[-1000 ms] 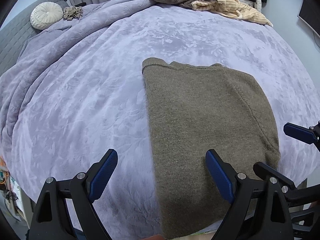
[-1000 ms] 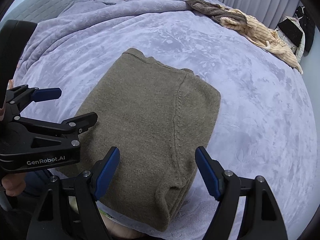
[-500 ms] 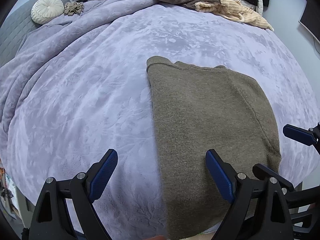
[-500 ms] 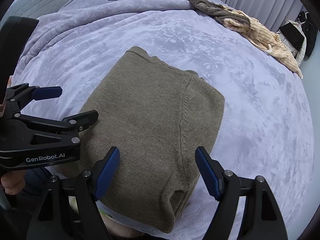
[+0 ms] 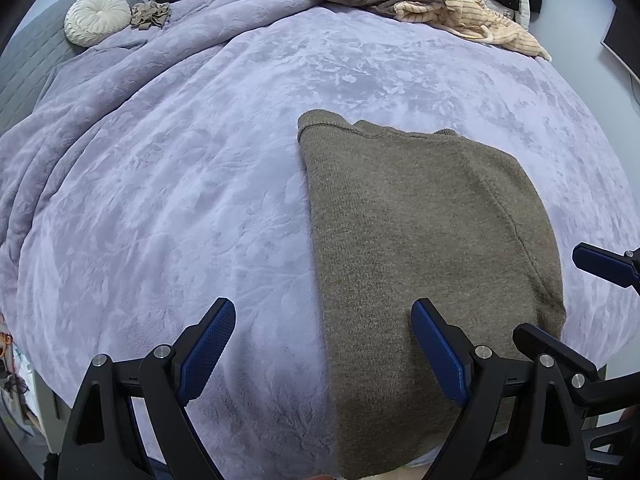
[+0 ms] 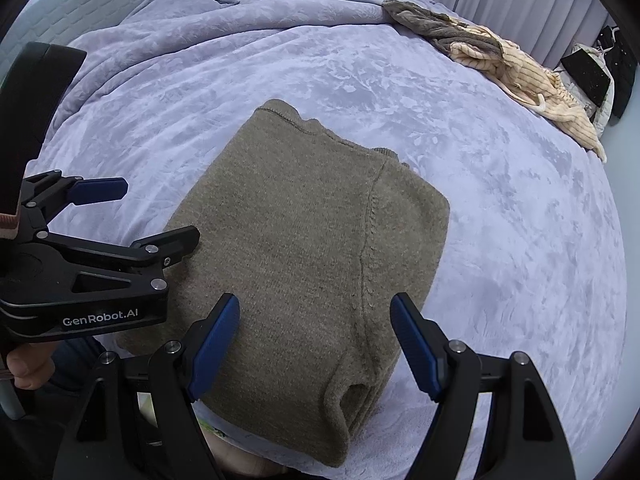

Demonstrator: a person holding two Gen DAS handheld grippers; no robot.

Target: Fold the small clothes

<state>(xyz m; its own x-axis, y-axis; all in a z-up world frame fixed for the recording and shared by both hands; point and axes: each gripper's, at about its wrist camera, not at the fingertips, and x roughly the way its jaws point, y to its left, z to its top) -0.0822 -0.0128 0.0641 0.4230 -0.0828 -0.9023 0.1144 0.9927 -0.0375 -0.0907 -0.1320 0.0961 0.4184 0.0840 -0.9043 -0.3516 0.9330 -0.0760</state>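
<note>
Olive knit sweater [image 5: 424, 240] lay folded into a rectangle on the bed [image 5: 180, 200], at its near edge, its near end over the edge. Left tongs [image 5: 324, 344] gaped wide, empty, above the sweater's left border. Right tongs [image 6: 316, 340] also spread wide, empty, above its near right part. Heap of unfolded clothes [image 6: 500, 64] sat at the far right corner; round cushion [image 5: 98, 18] at the far left.

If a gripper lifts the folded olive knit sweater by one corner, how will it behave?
The olive sweater is soft knit in stacked layers, so it would probably sag and unfold. It looks thick, so likely somewhat heavy for its size. On the plush lavender blanket it would probably drag and bunch rather than slide.
</note>
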